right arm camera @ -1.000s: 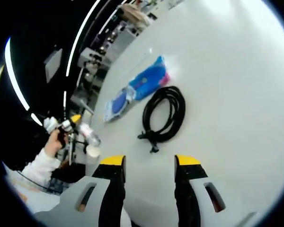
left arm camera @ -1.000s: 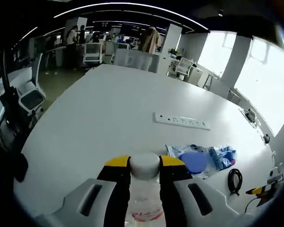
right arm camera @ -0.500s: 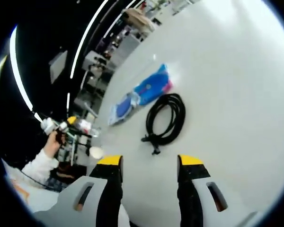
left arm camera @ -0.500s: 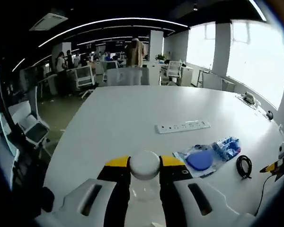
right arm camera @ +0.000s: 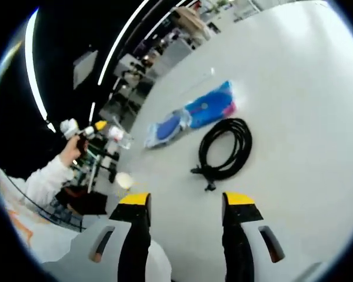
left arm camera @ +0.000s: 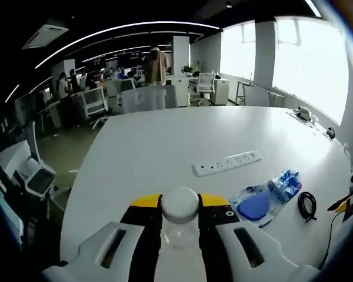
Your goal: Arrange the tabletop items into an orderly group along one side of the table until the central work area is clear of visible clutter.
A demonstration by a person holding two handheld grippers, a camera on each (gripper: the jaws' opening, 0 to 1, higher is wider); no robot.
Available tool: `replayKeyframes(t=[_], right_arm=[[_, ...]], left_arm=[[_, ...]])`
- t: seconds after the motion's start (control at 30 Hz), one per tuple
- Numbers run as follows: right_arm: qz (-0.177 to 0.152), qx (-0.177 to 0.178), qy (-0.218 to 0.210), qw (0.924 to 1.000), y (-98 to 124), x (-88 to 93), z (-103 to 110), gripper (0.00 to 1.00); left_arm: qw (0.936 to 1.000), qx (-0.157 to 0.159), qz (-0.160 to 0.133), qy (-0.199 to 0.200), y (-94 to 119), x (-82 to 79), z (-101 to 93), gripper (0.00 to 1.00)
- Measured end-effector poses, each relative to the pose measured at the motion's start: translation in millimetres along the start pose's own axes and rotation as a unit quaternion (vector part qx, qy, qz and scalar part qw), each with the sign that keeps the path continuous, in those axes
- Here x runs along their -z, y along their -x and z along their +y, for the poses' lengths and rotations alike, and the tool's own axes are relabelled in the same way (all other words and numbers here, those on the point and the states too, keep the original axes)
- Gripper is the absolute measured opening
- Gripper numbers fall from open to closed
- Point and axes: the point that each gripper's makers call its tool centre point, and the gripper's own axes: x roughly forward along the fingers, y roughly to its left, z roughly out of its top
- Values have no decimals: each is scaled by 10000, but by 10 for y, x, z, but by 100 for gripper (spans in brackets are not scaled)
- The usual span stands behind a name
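Left gripper view: fingers [left arm camera: 179, 207] clamp bottle [left arm camera: 179, 205] | right fingers [right arm camera: 187, 198] apart, empty

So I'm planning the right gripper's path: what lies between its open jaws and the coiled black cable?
In the right gripper view, only bare white table separates the right gripper from the black cable. The blue packet lies beyond the cable.
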Motion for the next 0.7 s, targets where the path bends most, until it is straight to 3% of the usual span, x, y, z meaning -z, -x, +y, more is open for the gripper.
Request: replayKeyframes(t=[0.23, 0.7], right_arm=[[101, 88, 151, 9998, 6, 19, -3, 47], [263, 143, 206, 9993, -42, 91, -23, 46]], left_arm=[[9998, 70, 133, -89, -163, 10, -27, 21], [9988, 90, 476, -86, -270, 291, -10, 21]])
